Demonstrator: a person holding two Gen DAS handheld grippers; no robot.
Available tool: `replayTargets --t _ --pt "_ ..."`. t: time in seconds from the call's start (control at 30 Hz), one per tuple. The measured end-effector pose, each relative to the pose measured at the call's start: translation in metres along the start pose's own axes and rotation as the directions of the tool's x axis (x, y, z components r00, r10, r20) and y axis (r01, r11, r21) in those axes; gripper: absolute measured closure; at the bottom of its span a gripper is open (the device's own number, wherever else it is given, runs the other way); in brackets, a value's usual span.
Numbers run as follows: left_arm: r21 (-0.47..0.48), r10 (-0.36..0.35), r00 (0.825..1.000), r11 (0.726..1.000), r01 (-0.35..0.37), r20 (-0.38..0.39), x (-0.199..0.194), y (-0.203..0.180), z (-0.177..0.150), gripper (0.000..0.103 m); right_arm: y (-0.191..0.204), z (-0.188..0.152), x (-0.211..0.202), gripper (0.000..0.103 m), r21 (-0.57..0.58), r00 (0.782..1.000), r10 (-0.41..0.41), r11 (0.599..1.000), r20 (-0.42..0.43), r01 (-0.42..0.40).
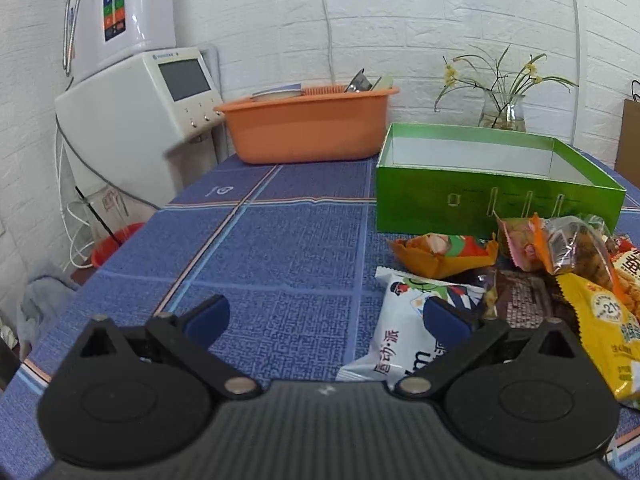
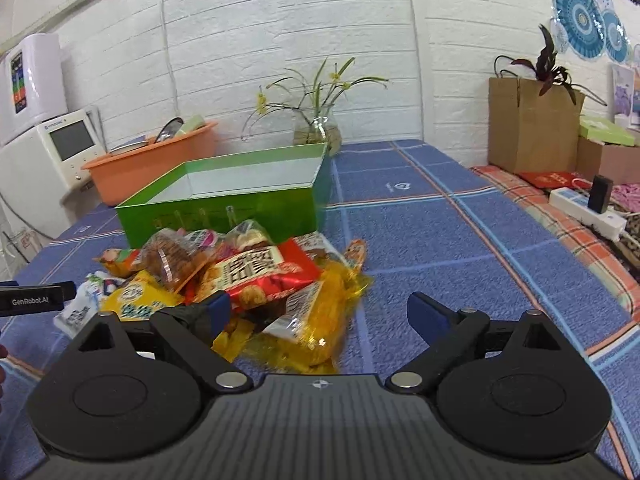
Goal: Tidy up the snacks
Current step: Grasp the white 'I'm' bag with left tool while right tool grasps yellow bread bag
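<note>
**Operator:** Describe the snacks and their location.

**Inspector:** A loose pile of snack packets (image 2: 240, 276) lies on the blue checked tablecloth (image 2: 460, 248), touching the near wall of the green box (image 2: 224, 208). The packets overlap, so an exact count is not possible. Distinguishable units: one white packet (image 1: 396, 344) with blue print at the pile's left edge; one yellow packet (image 1: 604, 332); one red packet (image 2: 260, 276) with large characters on top; one clear bag (image 2: 176, 260) of brown pieces; one orange wrapper (image 1: 444, 256); one transparent yellow wrapper (image 2: 316, 320) nearest the right wrist camera.

**Operator:** Box condition?

**Inspector:** One box, open-topped, green outside, white inside. No item is visible in it.

**Operator:** Gripper states?

**Inspector:** Left gripper (image 1: 326, 316): jaws spread wide, holding nothing; its right pad (image 1: 440, 316) sits over the white packet, contact cannot be confirmed. Right gripper (image 2: 320, 312): jaws spread wide, nothing clamped, the transparent yellow wrapper lying between the fingers.

**Operator:** Other items?

**Inspector:** One orange basin (image 1: 308, 128), one glass vase (image 1: 502, 112) with thin stems, both behind the box; one brown paper bag (image 2: 532, 124) at the right.
</note>
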State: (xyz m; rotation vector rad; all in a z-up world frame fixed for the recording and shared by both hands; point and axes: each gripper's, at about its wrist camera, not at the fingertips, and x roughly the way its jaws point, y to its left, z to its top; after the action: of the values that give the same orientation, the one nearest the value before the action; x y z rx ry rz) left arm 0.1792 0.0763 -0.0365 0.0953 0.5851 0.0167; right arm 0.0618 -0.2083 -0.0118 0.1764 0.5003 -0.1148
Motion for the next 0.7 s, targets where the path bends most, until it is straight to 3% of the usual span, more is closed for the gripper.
replayTargets --t 0.07,0.23,0.27,0.3,0.5,0.6,0.7 --pt "0.005 -0.017 0.999 1.000 0.017 -0.033 0.011 -0.003 0.002 0.000 0.001 0.002 0.010 0.000 -0.013 1.000 -0.013 1.000 -0.016 0.012" --pt "-0.009 -0.140 0.988 0.990 0.140 -0.058 0.016 -0.013 0.002 0.000 0.007 0.001 0.028 0.000 -0.042 0.997 -0.002 0.999 -0.077 -0.001" --pt "-0.001 -0.137 0.989 0.991 0.137 -0.059 0.016 -0.016 0.002 0.000 0.007 0.001 0.032 0.025 -0.036 0.995 0.010 0.999 -0.095 -0.013" --pt "0.007 -0.132 0.990 0.991 0.133 -0.055 0.017 -0.017 0.001 0.000 0.006 0.000 0.035 0.034 -0.023 0.993 0.031 0.999 -0.116 -0.034" --pt "-0.110 -0.218 0.971 0.972 0.207 -0.101 0.028 -0.003 0.007 0.008 0.009 0.000 0.036 0.032 -0.047 0.993 0.032 0.998 -0.114 -0.038" --pt "-0.078 -0.225 0.969 0.973 0.218 -0.100 0.024 -0.010 0.009 0.015 0.009 0.001 0.038 0.023 -0.049 0.993 0.016 0.999 -0.121 -0.022" --pt "-0.043 -0.227 0.969 0.974 0.224 -0.097 0.024 -0.015 0.010 0.015 0.007 0.001 0.042 0.017 -0.034 0.991 0.011 0.999 -0.131 -0.016"
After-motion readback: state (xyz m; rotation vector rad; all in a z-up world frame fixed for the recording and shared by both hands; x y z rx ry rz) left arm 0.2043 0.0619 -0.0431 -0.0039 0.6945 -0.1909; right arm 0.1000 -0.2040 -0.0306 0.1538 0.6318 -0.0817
